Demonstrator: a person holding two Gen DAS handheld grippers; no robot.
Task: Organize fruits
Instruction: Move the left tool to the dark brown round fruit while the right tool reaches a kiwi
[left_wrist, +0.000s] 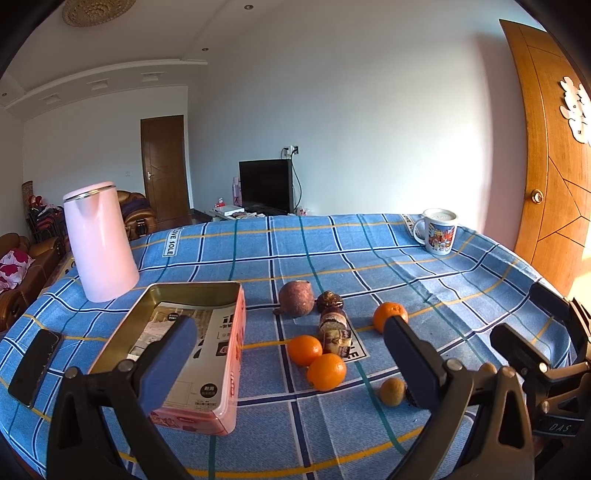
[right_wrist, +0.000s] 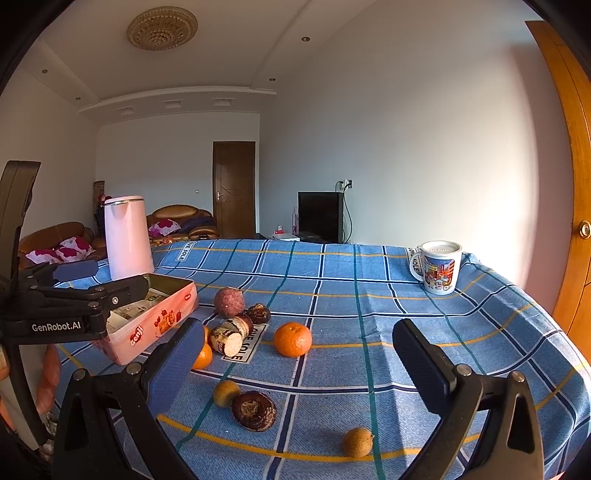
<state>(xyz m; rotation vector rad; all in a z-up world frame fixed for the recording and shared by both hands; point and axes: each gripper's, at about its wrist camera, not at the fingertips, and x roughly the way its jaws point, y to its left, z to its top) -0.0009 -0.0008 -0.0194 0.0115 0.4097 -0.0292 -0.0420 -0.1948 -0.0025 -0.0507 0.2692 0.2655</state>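
Fruits lie loose on the blue checked tablecloth (left_wrist: 332, 258): three oranges (left_wrist: 326, 371), a round purple fruit (left_wrist: 296, 297), dark brown fruits (left_wrist: 329, 302) and a small brown fruit (left_wrist: 392, 391). A pink open tin box (left_wrist: 207, 354) sits to their left. My left gripper (left_wrist: 291, 354) is open and empty, above the box's right edge and the oranges. My right gripper (right_wrist: 295, 365) is open and empty, above an orange (right_wrist: 293, 338), a dark brown fruit (right_wrist: 254, 410) and two small brown fruits (right_wrist: 357, 441). The box also shows in the right wrist view (right_wrist: 155, 317).
A pink kettle (left_wrist: 99, 240) stands at the back left, a printed mug (left_wrist: 437, 230) at the back right. A black phone (left_wrist: 35, 365) lies at the left edge. A wooden door (left_wrist: 554, 177) is to the right.
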